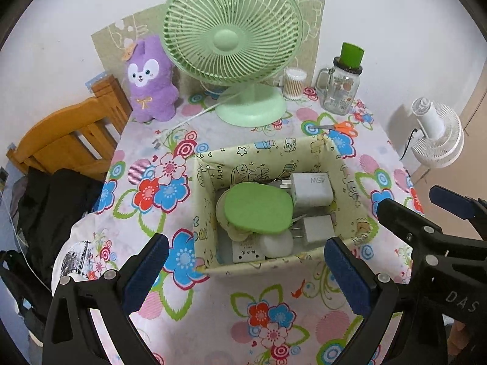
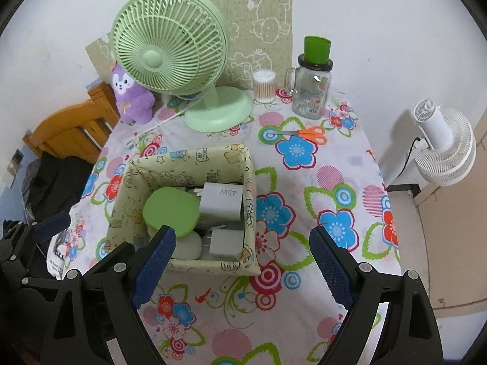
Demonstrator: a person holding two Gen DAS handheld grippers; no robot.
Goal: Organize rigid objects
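A cream fabric basket (image 1: 210, 206) (image 2: 248, 182) stands on the floral table. Inside lie a green oval case (image 1: 257, 210) (image 2: 170, 210), a white 45W charger (image 1: 312, 190) (image 2: 220, 200), a smaller white plug (image 1: 316, 229) (image 2: 223, 238) and other white items. Orange-handled scissors (image 1: 341, 127) (image 2: 304, 133) lie behind the basket. My left gripper (image 1: 243, 270) is open and empty, just in front of the basket. My right gripper (image 2: 240, 264) is open and empty, at the basket's near right corner; it also shows in the left wrist view (image 1: 411, 206).
At the back stand a green desk fan (image 1: 231, 45) (image 2: 170, 54), a purple plush (image 1: 150, 82), a cotton-swab tub (image 2: 264, 86) and a glass mug jar with green cap (image 2: 312, 88). A wooden chair (image 1: 67, 133) is left; a white fan (image 2: 441, 152) right.
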